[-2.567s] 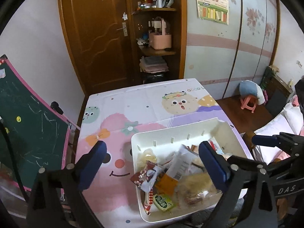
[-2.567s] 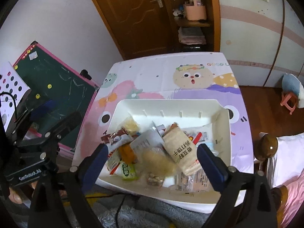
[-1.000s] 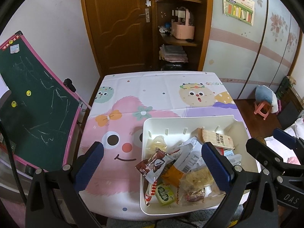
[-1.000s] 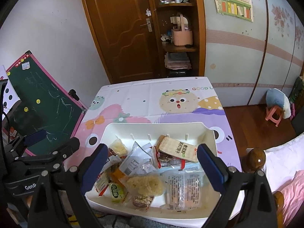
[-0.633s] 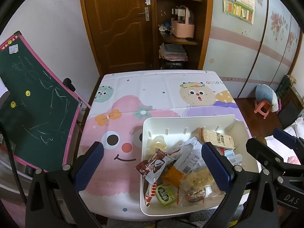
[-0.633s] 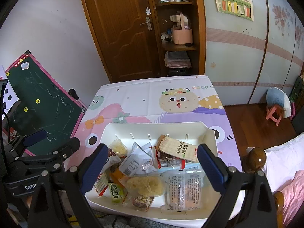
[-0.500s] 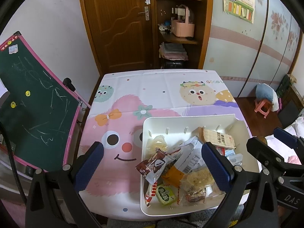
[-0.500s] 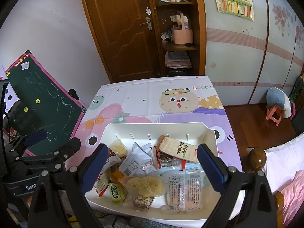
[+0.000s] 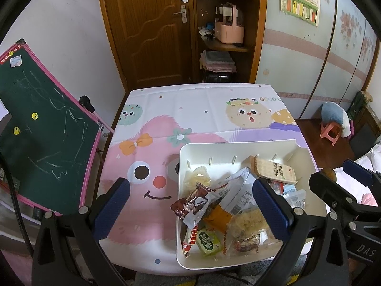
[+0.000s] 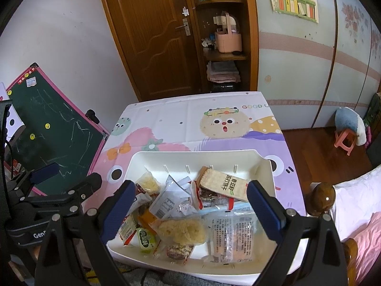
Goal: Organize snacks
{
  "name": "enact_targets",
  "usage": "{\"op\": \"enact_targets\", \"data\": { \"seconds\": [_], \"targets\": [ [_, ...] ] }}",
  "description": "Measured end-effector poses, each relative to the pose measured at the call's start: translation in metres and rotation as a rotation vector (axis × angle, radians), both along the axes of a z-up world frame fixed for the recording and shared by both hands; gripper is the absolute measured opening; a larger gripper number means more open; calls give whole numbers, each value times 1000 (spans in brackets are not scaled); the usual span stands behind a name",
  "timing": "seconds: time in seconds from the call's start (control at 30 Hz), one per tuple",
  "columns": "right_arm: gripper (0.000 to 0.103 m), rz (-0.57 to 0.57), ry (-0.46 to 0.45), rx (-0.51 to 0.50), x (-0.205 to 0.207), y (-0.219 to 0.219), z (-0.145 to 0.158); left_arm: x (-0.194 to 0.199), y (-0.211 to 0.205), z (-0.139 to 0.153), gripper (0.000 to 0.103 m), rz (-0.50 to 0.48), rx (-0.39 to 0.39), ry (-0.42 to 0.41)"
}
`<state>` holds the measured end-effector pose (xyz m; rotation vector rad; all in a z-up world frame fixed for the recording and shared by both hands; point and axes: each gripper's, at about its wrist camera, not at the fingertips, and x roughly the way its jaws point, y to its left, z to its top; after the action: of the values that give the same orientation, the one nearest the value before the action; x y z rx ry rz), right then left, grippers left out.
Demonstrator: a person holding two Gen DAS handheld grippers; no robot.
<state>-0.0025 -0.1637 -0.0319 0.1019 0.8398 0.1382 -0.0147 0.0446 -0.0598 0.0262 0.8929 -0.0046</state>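
Observation:
A white bin (image 9: 228, 151) (image 10: 190, 158) full of wrapped snacks sits at the near right of a small table covered by a cartoon cloth (image 9: 190, 109). On top lie a tan cracker pack (image 9: 273, 169) (image 10: 226, 183), a brown wrapper (image 9: 193, 205), a green packet (image 9: 208, 243) (image 10: 146, 239) and a clear bag of yellow cakes (image 10: 183, 230). My left gripper (image 9: 190, 209) hovers open above the bin's left edge, holding nothing. My right gripper (image 10: 190, 212) hangs open over the middle of the bin, also holding nothing.
A green chalkboard (image 9: 35, 128) leans at the table's left side. Behind the table are a wooden door (image 9: 147, 28) and a corner shelf (image 9: 223, 45) with a pink basket. A pink stool (image 9: 329, 132) and a bedpost knob (image 10: 321, 199) stand to the right.
Both grippers have pulled up and back from the bin since 2.6 s ago, with more table in view. Over the last second almost nothing has moved.

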Motion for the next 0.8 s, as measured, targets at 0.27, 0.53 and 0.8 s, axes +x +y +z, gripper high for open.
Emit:
{"op": "enact_targets", "data": {
  "seconds": [0.27, 0.53, 0.8],
  "targets": [
    [95, 1, 4, 1, -2, 1, -1, -3, 1, 0, 102, 0, 2, 2],
    [95, 3, 6, 4, -2, 2, -1, -3, 1, 1, 102, 0, 2, 2],
    [95, 4, 7, 5, -4, 4, -1, -7, 3, 6, 102, 1, 7, -14]
  ]
}}
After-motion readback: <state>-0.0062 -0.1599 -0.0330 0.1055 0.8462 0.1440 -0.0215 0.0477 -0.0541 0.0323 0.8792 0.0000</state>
